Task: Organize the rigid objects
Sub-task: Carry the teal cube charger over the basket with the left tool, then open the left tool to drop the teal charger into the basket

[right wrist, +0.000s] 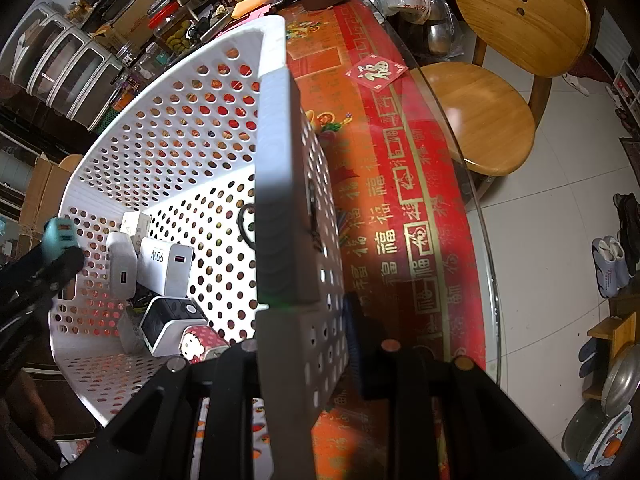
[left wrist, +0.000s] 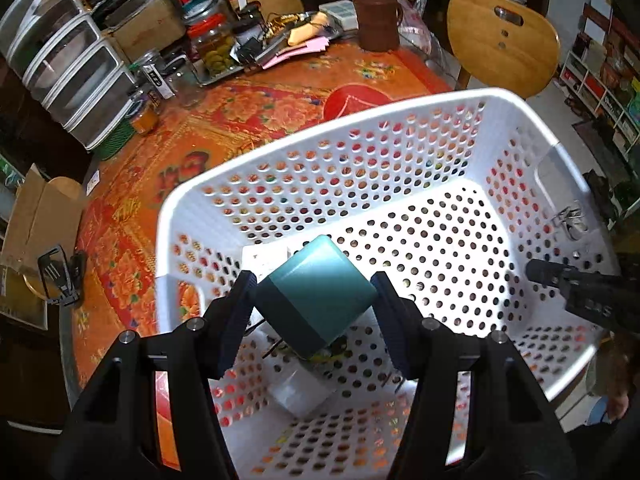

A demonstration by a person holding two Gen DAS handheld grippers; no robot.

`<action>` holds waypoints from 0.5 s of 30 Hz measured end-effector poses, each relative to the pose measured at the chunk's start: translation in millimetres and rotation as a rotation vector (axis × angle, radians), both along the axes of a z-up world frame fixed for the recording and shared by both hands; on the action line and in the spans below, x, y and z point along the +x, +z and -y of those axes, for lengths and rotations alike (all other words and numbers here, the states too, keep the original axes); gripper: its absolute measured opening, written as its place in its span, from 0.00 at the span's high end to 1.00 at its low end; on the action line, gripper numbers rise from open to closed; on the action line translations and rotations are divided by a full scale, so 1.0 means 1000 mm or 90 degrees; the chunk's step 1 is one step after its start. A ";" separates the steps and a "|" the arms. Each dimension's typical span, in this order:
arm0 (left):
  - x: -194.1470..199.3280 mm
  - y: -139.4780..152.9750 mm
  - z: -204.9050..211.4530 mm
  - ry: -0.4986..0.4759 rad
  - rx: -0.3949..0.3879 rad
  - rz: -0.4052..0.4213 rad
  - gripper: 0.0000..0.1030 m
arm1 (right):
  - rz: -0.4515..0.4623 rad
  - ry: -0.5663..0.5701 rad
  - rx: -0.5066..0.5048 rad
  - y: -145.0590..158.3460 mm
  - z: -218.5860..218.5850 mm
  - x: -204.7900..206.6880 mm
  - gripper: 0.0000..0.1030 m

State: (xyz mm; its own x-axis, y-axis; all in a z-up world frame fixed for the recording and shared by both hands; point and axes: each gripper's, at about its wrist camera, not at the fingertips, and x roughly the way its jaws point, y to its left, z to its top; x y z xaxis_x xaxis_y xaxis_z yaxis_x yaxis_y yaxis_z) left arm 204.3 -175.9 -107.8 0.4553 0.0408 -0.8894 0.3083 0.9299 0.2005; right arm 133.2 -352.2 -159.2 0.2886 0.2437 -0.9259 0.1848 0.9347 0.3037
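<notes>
My left gripper [left wrist: 314, 294] is shut on a teal box-shaped charger [left wrist: 320, 292] and holds it above the inside of the white perforated basket [left wrist: 360, 120]. The same teal charger [right wrist: 60, 234] shows at the far left of the right wrist view. My right gripper [right wrist: 300, 320] is shut on the basket's side wall [right wrist: 276, 160], one finger inside and one outside. On the basket floor lie several chargers: a white 90W charger [right wrist: 164, 266], a white plug [right wrist: 120, 264], a black-and-white one [right wrist: 168, 324] and a Hello Kitty one [right wrist: 200, 344].
The basket stands on a table with a red and orange patterned cloth [left wrist: 224, 120]. Jars [left wrist: 212, 44], a brown mug [left wrist: 376, 20] and plastic drawers [left wrist: 68, 64] crowd the far side. A wooden chair [right wrist: 500, 80] stands beside the table's glass edge [right wrist: 480, 208].
</notes>
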 end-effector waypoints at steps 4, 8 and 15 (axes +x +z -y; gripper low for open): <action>0.003 -0.018 0.009 -0.014 -0.002 -0.021 0.45 | 0.001 0.000 0.000 0.000 0.000 0.000 0.77; 0.004 -0.033 0.013 -0.020 -0.001 -0.043 0.45 | 0.001 0.000 0.001 0.001 0.001 0.000 0.77; 0.006 -0.044 0.004 -0.006 -0.008 -0.061 0.45 | 0.001 0.002 0.000 0.002 0.001 0.000 0.77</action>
